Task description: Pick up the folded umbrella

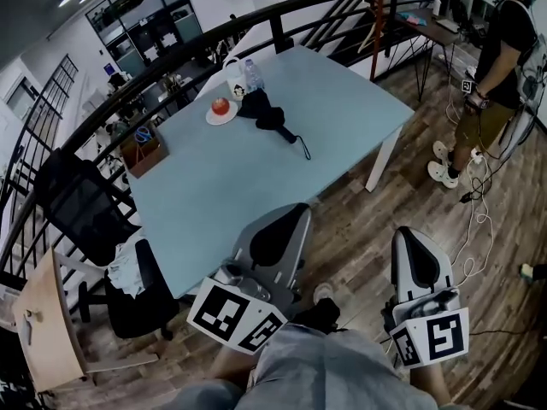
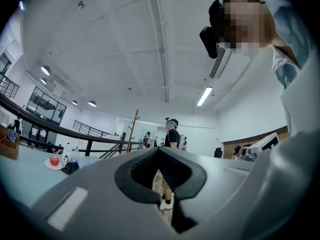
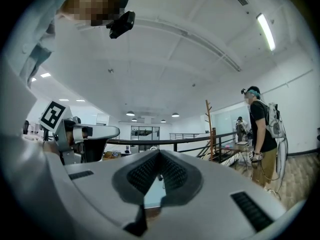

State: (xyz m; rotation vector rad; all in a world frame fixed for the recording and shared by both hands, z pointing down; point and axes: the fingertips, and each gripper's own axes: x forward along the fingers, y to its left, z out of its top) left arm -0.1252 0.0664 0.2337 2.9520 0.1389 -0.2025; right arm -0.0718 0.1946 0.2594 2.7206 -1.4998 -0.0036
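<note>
At the far left, a black office chair [image 1: 81,199] stands against the table's [image 1: 256,186] left edge, with a black railing [image 1: 171,58] curving behind it. On the table's left margin sits a wooden box [image 1: 145,152] holding blue-handled items. Further right, on the far part of the table, a white plate [image 1: 221,114] carries a red apple [image 1: 220,105]. A clear bottle [image 1: 252,75] and a white cup [image 1: 232,68] stand just behind it. The folded umbrella [image 1: 272,118], black, lies on the table directly right of the plate and appears to touch its rim. Its strap end points towards the near right. It lies well apart from both tongs. The left tongs [image 1: 297,212] are held at the table's near edge, close to the person's lap. The jaws are together at the tips, with nothing between them. The right tongs [image 1: 407,234] are held over the wooden floor [image 1: 367,220], off the table's near right corner. Their jaws likewise meet at the tips and are empty. At the far right, a person in a black shirt [image 1: 500,49] stands on the floor beyond the table, with cables trailing at the feet.
</note>
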